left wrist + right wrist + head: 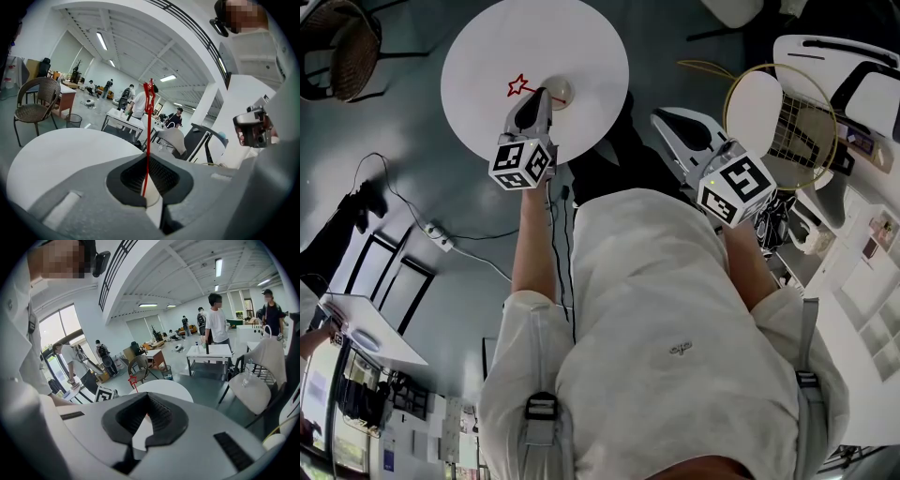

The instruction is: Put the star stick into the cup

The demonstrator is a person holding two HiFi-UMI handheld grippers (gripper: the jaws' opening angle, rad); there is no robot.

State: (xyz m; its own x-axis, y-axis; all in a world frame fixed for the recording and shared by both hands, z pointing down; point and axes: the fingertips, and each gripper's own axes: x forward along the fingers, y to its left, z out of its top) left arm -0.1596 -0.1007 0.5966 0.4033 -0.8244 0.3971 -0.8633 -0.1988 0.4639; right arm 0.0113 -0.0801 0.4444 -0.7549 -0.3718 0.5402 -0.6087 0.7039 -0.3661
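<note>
Red thin stick topped with a star outline (pixel 518 86) is clamped in the left gripper (pixel 542 95) above the round white table (pixel 591 56), its lower end at the small pale cup (pixel 560 92). The right gripper (pixel 662 117) is held closed and empty, well apart, near a yellow-framed racket (pixel 787 127) and clutter.

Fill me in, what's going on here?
A person holds a gripper in each hand. The left gripper has its jaws shut on the red star stick, which stands upright over the white table with its lower end at the cup. I can't tell whether it's inside yet. The right gripper is off to the side, empty.
</note>
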